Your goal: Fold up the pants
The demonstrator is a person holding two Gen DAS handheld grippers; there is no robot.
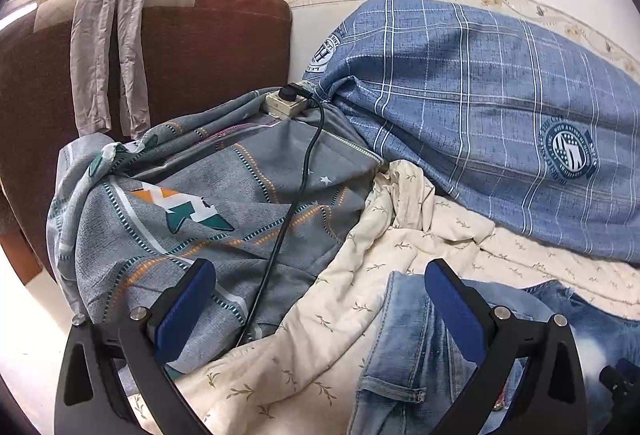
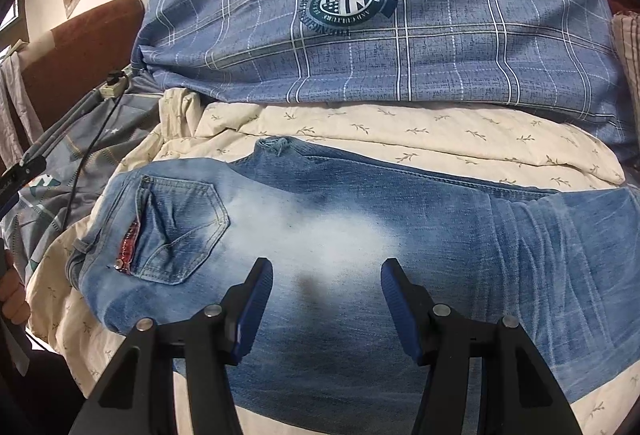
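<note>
Faded blue jeans (image 2: pixel 360 235) lie folded across a cream leaf-print quilt (image 2: pixel 400 131), back pocket (image 2: pixel 180 231) at the left. My right gripper (image 2: pixel 326 269) hovers over the pale middle of the denim, blue pads apart, nothing between them. In the left wrist view the jeans' waist end (image 1: pixel 412 347) lies at the lower right. My left gripper (image 1: pixel 318 271) stands open above the quilt (image 1: pixel 320 315) at the jeans' left edge, holding nothing; its right finger is over the denim.
A blue plaid pillow (image 2: pixel 380 35) lies behind the jeans. A grey patterned sheet (image 1: pixel 200 203) with a black cable (image 1: pixel 280 235) and a socket block (image 1: pixel 284 103) is at the left. A brown headboard (image 1: pixel 200 47) carries a draped grey cloth (image 1: pixel 108 55). A hand (image 2: pixel 14 299) shows at the left edge.
</note>
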